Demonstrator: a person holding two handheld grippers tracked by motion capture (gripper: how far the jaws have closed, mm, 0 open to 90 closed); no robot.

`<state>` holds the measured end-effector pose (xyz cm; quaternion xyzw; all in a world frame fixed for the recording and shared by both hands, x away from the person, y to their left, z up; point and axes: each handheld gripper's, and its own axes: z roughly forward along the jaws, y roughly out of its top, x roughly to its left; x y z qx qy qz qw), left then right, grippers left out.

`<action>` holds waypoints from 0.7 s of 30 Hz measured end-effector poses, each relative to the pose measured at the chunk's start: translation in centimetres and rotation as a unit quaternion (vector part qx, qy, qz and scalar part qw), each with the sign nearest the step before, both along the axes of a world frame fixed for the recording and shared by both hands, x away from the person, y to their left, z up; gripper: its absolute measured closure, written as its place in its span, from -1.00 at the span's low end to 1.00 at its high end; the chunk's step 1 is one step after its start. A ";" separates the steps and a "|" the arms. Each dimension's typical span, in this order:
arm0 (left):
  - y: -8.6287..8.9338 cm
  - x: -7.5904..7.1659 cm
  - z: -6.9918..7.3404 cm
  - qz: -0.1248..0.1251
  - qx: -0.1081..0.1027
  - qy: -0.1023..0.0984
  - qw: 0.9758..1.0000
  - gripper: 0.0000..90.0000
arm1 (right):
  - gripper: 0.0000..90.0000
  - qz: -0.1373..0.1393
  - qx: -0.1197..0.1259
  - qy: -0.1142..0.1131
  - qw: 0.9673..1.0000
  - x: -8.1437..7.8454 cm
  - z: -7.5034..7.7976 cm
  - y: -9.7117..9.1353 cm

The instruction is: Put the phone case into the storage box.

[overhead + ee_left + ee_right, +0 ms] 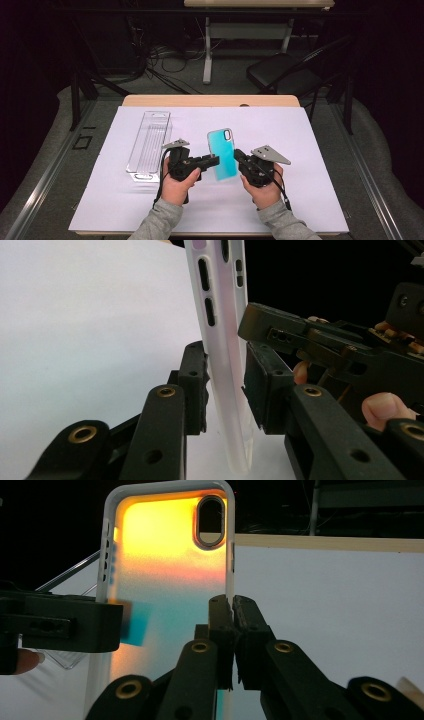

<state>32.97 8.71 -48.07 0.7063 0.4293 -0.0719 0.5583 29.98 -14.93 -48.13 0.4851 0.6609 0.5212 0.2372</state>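
A phone case (222, 152) with a teal back, a white rim and an oval camera hole stands upright above the white sheet, held between both grippers. In the right gripper view the case (165, 565) glows orange fading to teal. My right gripper (232, 630) is shut on its right rim, low down. My left gripper (226, 390) straddles the opposite edge of the case (220, 330), seen edge-on with its button slots, and both pads lie against its faces. From above, the left gripper (215, 161) and right gripper (239, 156) point at each other with the case between them.
A clear plastic bin (149, 145), long and narrow, lies on the white sheet (300, 150) to the left of my left hand. The wooden table edge (210, 100) runs behind. A black folding chair (282, 70) and cables stand on the floor beyond.
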 end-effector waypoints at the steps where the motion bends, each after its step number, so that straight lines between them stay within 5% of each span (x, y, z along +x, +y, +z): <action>1: 0.0 0.0 0.0 0.001 0.000 -0.001 1.000 0.57 | 0.94 0.000 -0.001 0.001 1.000 0.0 0.0 0.0; 21: 0.2 0.0 0.1 0.001 -0.009 0.020 1.000 0.74 | 0.94 0.004 0.000 -0.006 1.000 -0.1 0.0 0.0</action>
